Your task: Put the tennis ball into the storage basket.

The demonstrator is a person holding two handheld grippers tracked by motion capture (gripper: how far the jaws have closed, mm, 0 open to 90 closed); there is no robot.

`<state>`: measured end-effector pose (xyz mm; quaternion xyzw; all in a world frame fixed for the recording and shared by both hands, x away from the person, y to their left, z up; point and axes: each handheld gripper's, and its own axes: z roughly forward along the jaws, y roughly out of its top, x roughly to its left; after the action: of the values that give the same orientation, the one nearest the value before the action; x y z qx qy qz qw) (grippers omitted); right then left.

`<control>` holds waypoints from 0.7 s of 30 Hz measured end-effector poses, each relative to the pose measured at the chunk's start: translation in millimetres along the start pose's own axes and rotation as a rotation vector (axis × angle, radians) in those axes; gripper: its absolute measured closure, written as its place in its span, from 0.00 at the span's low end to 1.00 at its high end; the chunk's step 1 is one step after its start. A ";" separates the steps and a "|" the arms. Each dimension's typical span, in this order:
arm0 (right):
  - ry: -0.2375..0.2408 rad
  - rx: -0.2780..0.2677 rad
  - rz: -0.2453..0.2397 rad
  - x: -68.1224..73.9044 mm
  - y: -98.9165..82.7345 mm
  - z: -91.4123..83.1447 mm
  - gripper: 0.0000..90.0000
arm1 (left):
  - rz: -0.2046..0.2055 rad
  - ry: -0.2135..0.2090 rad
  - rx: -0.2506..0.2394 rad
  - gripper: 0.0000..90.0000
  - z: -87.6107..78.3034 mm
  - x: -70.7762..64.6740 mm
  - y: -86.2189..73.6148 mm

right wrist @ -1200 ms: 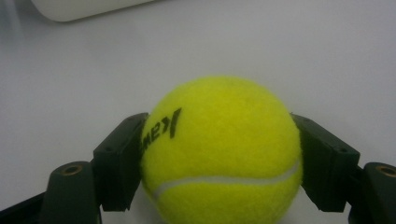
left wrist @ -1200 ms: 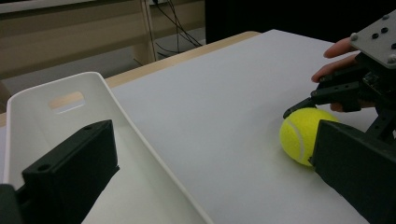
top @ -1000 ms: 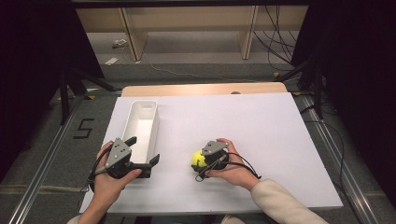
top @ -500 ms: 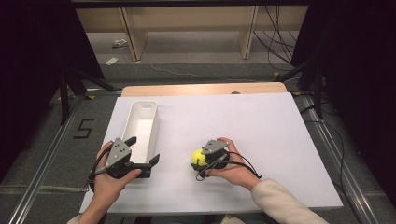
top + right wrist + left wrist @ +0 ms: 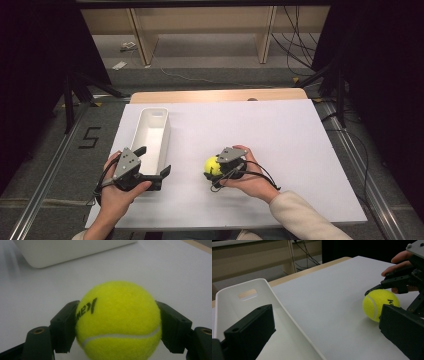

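**Ball Held Tight, Bin Waiting**

The right gripper [image 5: 212, 170] squeezed the yellow tennis ball [image 5: 117, 321] between its two jaws, low over the white table [image 5: 280, 135]. The left gripper [image 5: 152, 167] was open, its jaws set on either side of the white bin's [image 5: 152, 132] near wall. The round ball could slip and roll off if the squeeze got loose. The bin could slide if it got bumped.

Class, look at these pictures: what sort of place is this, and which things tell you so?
Probably a lab recording station: a white-covered table, loose cables on the floor, dark curtains at the sides, and a hand-held tool gripping a tennis ball.
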<state>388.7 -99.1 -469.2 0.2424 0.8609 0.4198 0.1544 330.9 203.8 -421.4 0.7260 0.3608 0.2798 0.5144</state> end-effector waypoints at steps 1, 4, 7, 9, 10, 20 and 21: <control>-0.001 0.001 0.008 0.2 0.6 -0.6 0.29 | 0.000 0.000 0.000 0.00 0.0 0.0 0.0; -0.003 -0.010 0.009 -0.1 3.1 -2.2 0.29 | 0.000 0.000 0.000 0.00 0.1 0.0 0.0; -0.001 -0.025 0.009 0.1 6.8 -3.9 0.29 | 0.000 -0.001 0.001 0.00 0.3 -0.1 -0.2; 0.001 -0.033 0.013 0.8 9.5 -5.2 0.29 | 0.002 -0.002 0.002 0.00 0.3 -0.2 -0.2; 0.004 -0.038 0.011 0.8 10.8 -5.5 0.29 | 0.002 -0.001 0.002 0.00 0.3 -0.2 -0.2; -0.016 -0.071 0.020 -5.2 19.2 -11.7 0.29 | -0.002 0.000 0.001 0.00 0.4 -0.2 -0.3; -0.016 -0.072 0.021 -5.6 19.7 -12.1 0.29 | -0.002 0.000 0.001 0.00 0.4 -0.2 -0.3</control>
<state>393.3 -99.6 -445.9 0.2493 0.8414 0.4501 0.1654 331.0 203.5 -421.8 0.7260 0.3615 0.2791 0.5142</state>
